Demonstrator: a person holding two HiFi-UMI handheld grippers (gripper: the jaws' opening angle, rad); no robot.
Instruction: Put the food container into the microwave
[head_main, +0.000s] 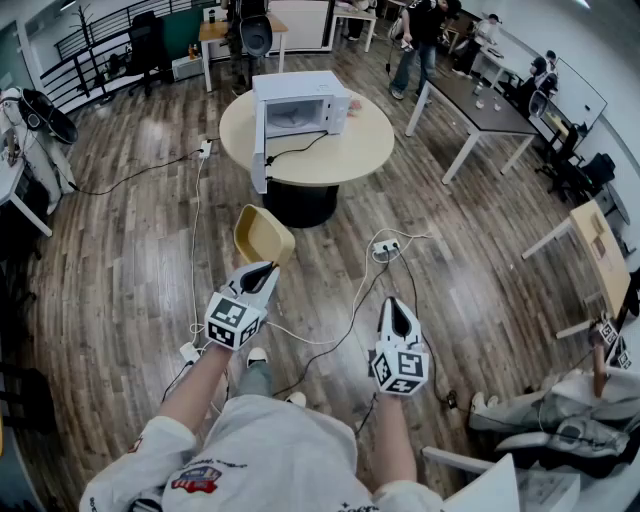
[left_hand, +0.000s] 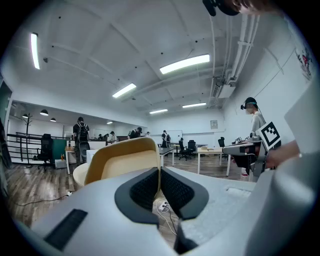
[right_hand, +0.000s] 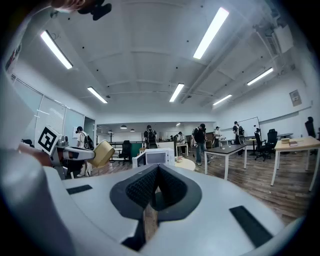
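The food container (head_main: 264, 236) is mustard-tan outside and cream inside. The left gripper (head_main: 266, 270) and right gripper (head_main: 398, 306) are pale grey with black ribbed pads, and each bears black-and-white square markers. At twelve o'clock in the head view, the microwave (head_main: 300, 102) is white and the round table (head_main: 370, 150) pale beige. The floor (head_main: 120, 260) is dark brown planks, crossed by white and black cables (head_main: 196, 240).

A round beige table (head_main: 355, 152) stands mid-room on a wooden floor (head_main: 110, 270). White cables (head_main: 358, 283) trail to a power strip (head_main: 386, 246) nearby. A dark desk (head_main: 488, 105) sits far right.
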